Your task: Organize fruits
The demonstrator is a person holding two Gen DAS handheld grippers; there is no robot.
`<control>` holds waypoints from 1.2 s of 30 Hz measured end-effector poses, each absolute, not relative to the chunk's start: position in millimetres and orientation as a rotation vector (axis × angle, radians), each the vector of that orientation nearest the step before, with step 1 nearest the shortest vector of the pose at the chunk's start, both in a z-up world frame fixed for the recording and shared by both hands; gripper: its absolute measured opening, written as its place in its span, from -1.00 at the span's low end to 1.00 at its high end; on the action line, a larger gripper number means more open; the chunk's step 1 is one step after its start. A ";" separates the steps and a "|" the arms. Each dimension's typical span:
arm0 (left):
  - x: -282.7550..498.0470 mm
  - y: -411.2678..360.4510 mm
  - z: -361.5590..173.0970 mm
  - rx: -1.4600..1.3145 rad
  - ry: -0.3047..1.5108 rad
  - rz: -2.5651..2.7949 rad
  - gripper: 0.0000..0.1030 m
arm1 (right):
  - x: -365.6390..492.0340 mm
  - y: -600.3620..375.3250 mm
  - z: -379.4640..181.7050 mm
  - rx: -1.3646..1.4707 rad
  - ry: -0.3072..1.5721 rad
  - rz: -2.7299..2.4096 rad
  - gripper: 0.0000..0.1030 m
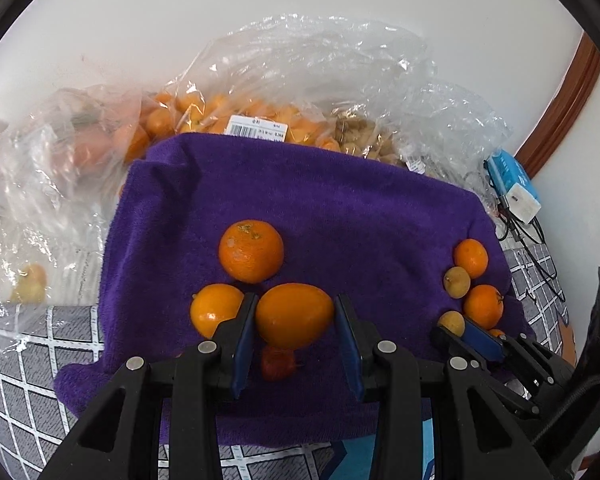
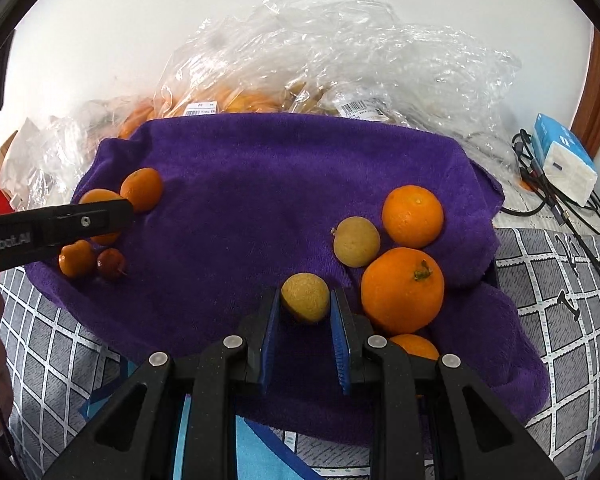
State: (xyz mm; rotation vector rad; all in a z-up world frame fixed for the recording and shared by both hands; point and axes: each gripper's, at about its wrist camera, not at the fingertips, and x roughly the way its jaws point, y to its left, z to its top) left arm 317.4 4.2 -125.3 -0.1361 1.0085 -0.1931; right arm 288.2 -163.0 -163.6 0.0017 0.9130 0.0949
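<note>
A purple towel (image 1: 320, 200) (image 2: 260, 168) lies on a checked cloth. My left gripper (image 1: 295, 316) is shut on an oval orange fruit (image 1: 294, 314) at the towel's left group, beside a mandarin (image 1: 251, 250), another orange fruit (image 1: 214, 310) and a small red fruit (image 1: 277, 362). My right gripper (image 2: 305, 300) is shut on a small yellow-brown round fruit (image 2: 305, 297). Next to it lie a second yellow-brown fruit (image 2: 356, 241) and two mandarins (image 2: 402, 290) (image 2: 413, 216); a third (image 2: 414, 346) is partly hidden behind the right finger.
Clear plastic bags of fruit (image 1: 260, 120) (image 2: 320, 72) stand behind the towel against the white wall. A blue-and-white box with cables (image 2: 564, 160) (image 1: 518, 184) lies at the right. The checked cloth (image 2: 560, 280) surrounds the towel.
</note>
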 end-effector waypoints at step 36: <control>235.9 25.1 -65.1 -0.132 0.883 -0.130 0.21 | 218.5 -182.0 -81.9 0.047 0.771 0.055 0.19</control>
